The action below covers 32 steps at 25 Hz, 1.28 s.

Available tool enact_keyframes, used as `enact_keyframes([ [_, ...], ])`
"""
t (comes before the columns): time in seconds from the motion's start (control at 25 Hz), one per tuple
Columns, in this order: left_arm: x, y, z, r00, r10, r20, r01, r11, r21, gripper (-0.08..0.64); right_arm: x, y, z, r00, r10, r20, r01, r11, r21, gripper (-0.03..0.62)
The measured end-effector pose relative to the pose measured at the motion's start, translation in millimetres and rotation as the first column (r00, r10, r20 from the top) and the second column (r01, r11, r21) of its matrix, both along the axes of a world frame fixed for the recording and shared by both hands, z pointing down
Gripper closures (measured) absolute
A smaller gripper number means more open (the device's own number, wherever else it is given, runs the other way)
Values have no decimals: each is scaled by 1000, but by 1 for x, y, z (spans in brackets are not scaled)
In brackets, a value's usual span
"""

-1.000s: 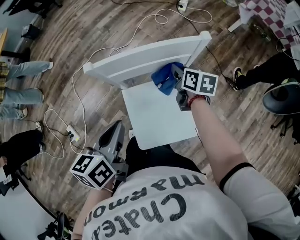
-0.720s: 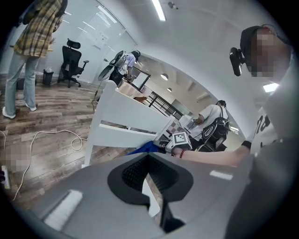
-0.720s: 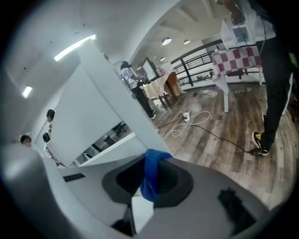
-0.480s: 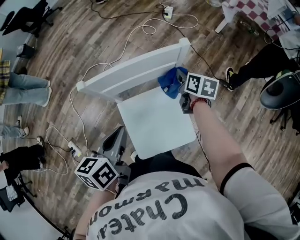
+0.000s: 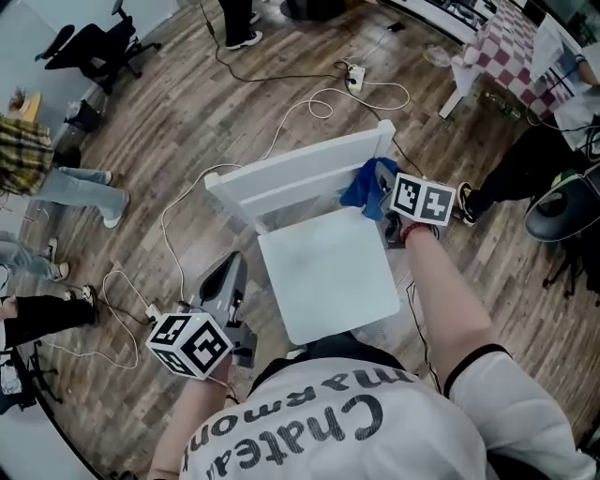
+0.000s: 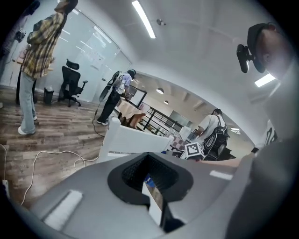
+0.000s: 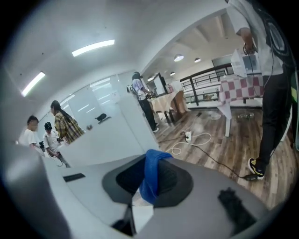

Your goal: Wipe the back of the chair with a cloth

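- Wood-plank floor (image 5: 141,122) all round, loose white cables (image 5: 169,220) trailing across it.
- Blue cloth (image 5: 367,186) bunched against the far right end of the white chair back (image 5: 281,183), touching it close to the right post.
- Pinched by the right gripper (image 5: 389,208): jaws clamped on a fold of the cloth, which stands up blue between them in the right gripper view.
- Bare white seat (image 5: 328,272) just on the near side of the back, nothing lying on it.
- Left gripper (image 5: 228,272) low at the near left, apart from the chair, jaws together on nothing, apparently idle.
- Step in hand, as judged: the wipe itself, cloth in contact at the right end of the back.
- Next move, as judged: a sweep leftward along the rail, with enough pressure toward the back for steady contact and a firm pinch against the fold slipping out; lower part of the back also probably left to do.
- Farther out: power strip (image 5: 354,73) at the far side, checkered table (image 5: 506,28) at the far right, people standing at the left (image 5: 56,159) and right edges.
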<state>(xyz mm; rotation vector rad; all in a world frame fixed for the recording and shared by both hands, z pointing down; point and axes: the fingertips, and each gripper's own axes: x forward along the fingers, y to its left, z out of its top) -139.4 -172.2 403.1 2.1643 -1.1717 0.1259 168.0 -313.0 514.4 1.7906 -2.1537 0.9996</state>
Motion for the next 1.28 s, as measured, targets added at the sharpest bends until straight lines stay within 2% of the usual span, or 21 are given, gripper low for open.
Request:
enact_keyframes([
  [0.16,-13,7,-29,998,-13,-59,17,997,72,552,-16,11,-74,1000,1,22,-4,987,161,540],
  [0.28,-17,22,-56,995,28,-99,-16,993,118,552,-46,36,-140,998,-50,37,37,953,299,540],
  [0.48,-22,45,-114,981,95,-171,-54,972,227,552,-105,97,-247,987,-160,6,136,857,497,540],
  [0.72,-37,92,-182,959,180,-220,-95,933,346,552,-175,183,-346,960,-281,-14,224,734,642,540],
  [0.8,-41,111,-198,955,209,-211,-116,917,382,552,-198,212,-369,950,-312,-22,244,696,676,540],
  [0.88,-44,132,-210,955,238,-176,-146,896,419,552,-219,242,-383,938,-346,-26,266,670,693,540],
  [1.0,-51,156,-217,951,261,-165,-165,881,443,552,-249,279,-386,917,-397,-26,303,654,693,540],
  [1.16,-68,171,-198,960,225,-167,-145,908,392,552,-279,309,-363,897,-439,-49,365,672,645,540],
  [1.28,-73,180,-180,964,206,-168,-137,926,351,552,-288,323,-340,895,-443,-54,385,706,594,540],
])
